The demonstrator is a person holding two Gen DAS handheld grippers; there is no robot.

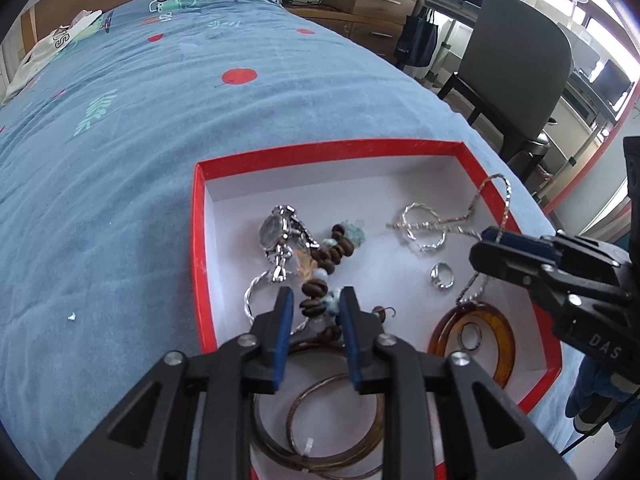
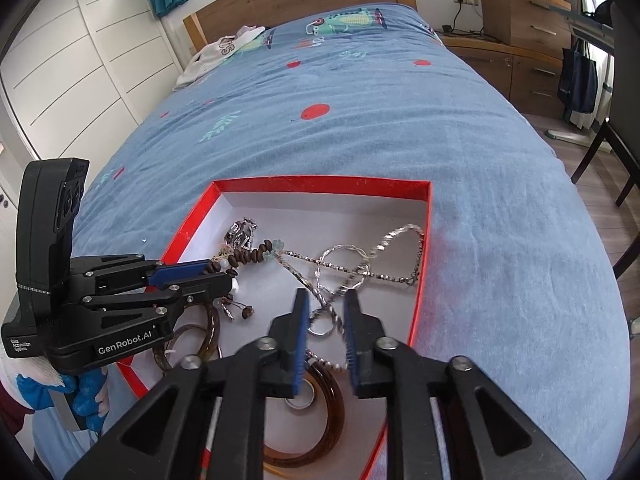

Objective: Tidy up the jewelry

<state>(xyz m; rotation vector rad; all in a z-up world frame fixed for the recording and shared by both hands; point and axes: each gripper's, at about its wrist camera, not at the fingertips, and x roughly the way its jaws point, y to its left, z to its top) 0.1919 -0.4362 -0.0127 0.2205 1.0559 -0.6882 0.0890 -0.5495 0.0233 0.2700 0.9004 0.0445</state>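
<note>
A red box with a white floor point(image 1: 280, 151) point(image 2: 320, 182) lies on the bed and holds the jewelry. My left gripper point(image 1: 315, 304) is open over a brown bead bracelet point(image 1: 320, 257) beside a silver watch point(image 1: 276, 232); the bracelet also shows in the right wrist view point(image 2: 250, 257). Thin bangles point(image 1: 336, 424) lie under it. My right gripper point(image 2: 326, 304) is open over the silver chain point(image 2: 384, 240) of an amber ring pendant point(image 2: 330, 412) point(image 1: 504, 336). The chain point(image 1: 496, 184) drapes over the box rim. A silver ring point(image 1: 442, 276) and a twisted silver bangle point(image 1: 424, 224) lie between.
The blue bedspread point(image 1: 160, 140) stretches beyond the box, with white clothing point(image 2: 224, 50) at the headboard. A chair point(image 1: 516, 64) and wooden drawers point(image 2: 520, 12) stand off the bed's right side. A white wardrobe point(image 2: 80, 60) is on the left.
</note>
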